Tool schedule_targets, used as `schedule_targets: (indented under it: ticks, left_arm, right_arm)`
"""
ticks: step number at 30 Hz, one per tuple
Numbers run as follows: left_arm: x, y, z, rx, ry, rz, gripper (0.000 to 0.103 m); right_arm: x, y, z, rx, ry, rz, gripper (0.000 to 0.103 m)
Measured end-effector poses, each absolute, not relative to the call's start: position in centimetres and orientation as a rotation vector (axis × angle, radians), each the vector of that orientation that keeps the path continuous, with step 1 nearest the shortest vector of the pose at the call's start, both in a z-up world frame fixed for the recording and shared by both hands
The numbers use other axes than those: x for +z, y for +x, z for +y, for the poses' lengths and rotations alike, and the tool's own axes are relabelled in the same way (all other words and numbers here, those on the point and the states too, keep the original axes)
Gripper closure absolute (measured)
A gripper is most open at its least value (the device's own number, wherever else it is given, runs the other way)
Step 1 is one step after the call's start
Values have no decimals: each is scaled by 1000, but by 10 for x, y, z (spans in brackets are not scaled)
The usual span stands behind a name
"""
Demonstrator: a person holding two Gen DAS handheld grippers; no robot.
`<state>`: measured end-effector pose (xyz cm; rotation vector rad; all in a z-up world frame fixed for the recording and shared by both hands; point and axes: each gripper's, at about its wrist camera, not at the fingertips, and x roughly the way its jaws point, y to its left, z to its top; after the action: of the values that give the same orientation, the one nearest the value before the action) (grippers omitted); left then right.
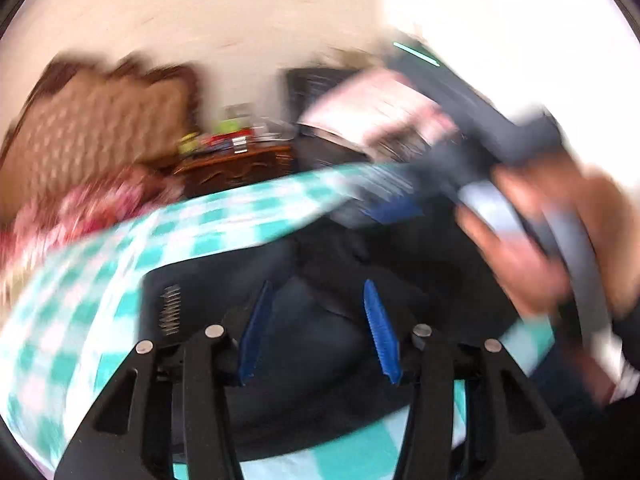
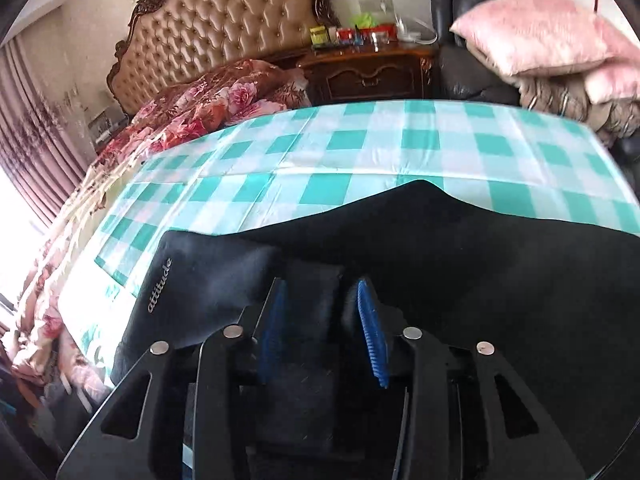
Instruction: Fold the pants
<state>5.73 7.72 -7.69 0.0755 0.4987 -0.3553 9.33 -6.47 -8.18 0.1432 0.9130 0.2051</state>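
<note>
Nearest the lens in the right wrist view, the right gripper (image 2: 326, 330) is seen with its two blue-padded jaws partly parted above the black pants (image 2: 460, 248). A fold of the dark cloth lies in the gap between the pads, but whether the pads press on it cannot be told from this view. The pants are spread flat on the table (image 2: 400, 148), which is covered by a teal-and-white checked cloth, and they fill the near part of it. One line of pale lettering is seen along the left edge of the garment. One pair of pants is counted.

In the left wrist view, which is heavily blurred, the left gripper (image 1: 320, 330) is held with its two blue pads apart, at a moderate width. The pants lie below and ahead of the pads, and no cloth is seen pinched between them. At the right of that view the person's hand (image 1: 532, 240) is seen wrapped around the dark handle of the other tool, with a blue pad showing near the far edge of the pants.

Beyond the table, one bed with a tufted headboard (image 2: 228, 28) and a floral quilt (image 2: 200, 108) is seen. One dark wooden nightstand (image 2: 372, 72) carries several small bottles and boxes, too small to count. To the right, a pink pillow (image 2: 536, 32) is piled on other bedding on a black chair.
</note>
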Motion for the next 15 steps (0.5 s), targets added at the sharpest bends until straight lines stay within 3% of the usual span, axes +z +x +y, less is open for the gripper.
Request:
schedule_targets:
  ticks: [2,4,15]
  left_arm:
    - [-75,77,106,-265,-21,550,74]
    - [-76,95,124,-175,-33,594,78]
    - [-98,210,160,-60,35,861,79]
  right_arm:
    - [-90,88,-48,220,103,925,65]
    - [-102,87,-31,229,42,946,65]
    - [-129,80,-6,195,-104,953,65]
